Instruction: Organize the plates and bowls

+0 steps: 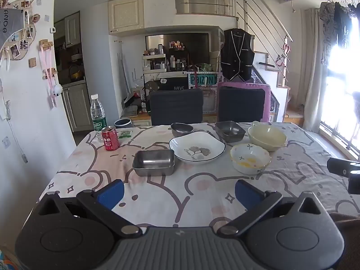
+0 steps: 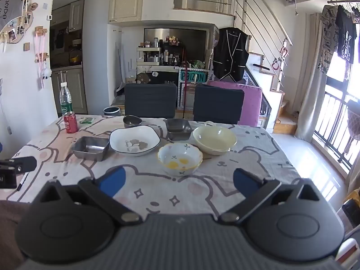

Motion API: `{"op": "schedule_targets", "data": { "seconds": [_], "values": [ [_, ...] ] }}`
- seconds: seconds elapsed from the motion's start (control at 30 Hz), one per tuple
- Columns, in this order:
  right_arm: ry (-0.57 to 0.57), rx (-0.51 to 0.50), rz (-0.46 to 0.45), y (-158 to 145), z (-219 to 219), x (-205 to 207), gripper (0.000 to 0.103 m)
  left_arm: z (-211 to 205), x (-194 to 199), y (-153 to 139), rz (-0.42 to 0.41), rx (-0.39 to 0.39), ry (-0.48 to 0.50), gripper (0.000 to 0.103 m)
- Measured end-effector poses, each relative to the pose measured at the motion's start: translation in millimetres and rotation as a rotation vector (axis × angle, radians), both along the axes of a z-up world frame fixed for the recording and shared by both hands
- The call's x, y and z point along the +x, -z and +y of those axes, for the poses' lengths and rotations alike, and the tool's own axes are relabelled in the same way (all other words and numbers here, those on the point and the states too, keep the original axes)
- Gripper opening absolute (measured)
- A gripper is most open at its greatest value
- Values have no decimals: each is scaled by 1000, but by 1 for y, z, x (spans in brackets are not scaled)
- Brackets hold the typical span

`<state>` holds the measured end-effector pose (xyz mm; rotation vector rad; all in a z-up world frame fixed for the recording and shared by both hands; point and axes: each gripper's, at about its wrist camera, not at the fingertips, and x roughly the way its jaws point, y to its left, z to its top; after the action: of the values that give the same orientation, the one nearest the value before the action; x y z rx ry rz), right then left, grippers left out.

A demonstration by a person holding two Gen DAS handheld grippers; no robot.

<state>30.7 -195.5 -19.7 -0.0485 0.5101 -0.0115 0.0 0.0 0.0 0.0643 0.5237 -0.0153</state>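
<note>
On the cartoon-print tablecloth (image 1: 202,193) lie a white plate with a leaf motif (image 1: 196,149) (image 2: 134,142), a steel square dish (image 1: 154,162) (image 2: 91,148) at its left, and a second steel square dish (image 1: 230,131) (image 2: 178,128) behind it. A small steel round bowl (image 1: 181,129) (image 2: 132,121) sits at the back. A cream bowl (image 1: 267,138) (image 2: 214,140) and a white flowered bowl with yellow rim (image 1: 250,158) (image 2: 180,158) stand on the right. My left gripper (image 1: 178,193) and right gripper (image 2: 178,183) hover open over the near cloth, nothing between their blue pads.
A red drink can (image 1: 110,138) (image 2: 70,122), a water bottle (image 1: 98,113) (image 2: 65,100) and a small green packet (image 1: 124,133) stand at the table's far left. Two dark chairs (image 1: 176,105) (image 1: 241,104) face the far edge. A window (image 2: 337,112) is on the right.
</note>
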Motion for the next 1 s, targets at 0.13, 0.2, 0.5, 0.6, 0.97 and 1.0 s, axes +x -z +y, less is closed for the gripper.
{"op": "schedule_targets", "data": {
  "seconds": [0.13,0.2,0.5,0.6,0.97,1.0],
  "values": [
    [-2,-3,3,0,0,0,103,0,0,0,1,5,-1,103],
    [-3,-1,4,0,0,0,103,0,0,0,3,4,0,103],
    [-2,-5,7,0,-1,0,103,0,0,0,4,-1,0,103],
    [-3,-6,9,0,-1,0,103,0,0,0,5,-3,1,103],
    [-3,-5,11,0,-2,0,103,0,0,0,6,-6,0,103],
    [-3,-4,11,0,0,-1,103,0,0,0,6,-5,1,103]
  ]
}}
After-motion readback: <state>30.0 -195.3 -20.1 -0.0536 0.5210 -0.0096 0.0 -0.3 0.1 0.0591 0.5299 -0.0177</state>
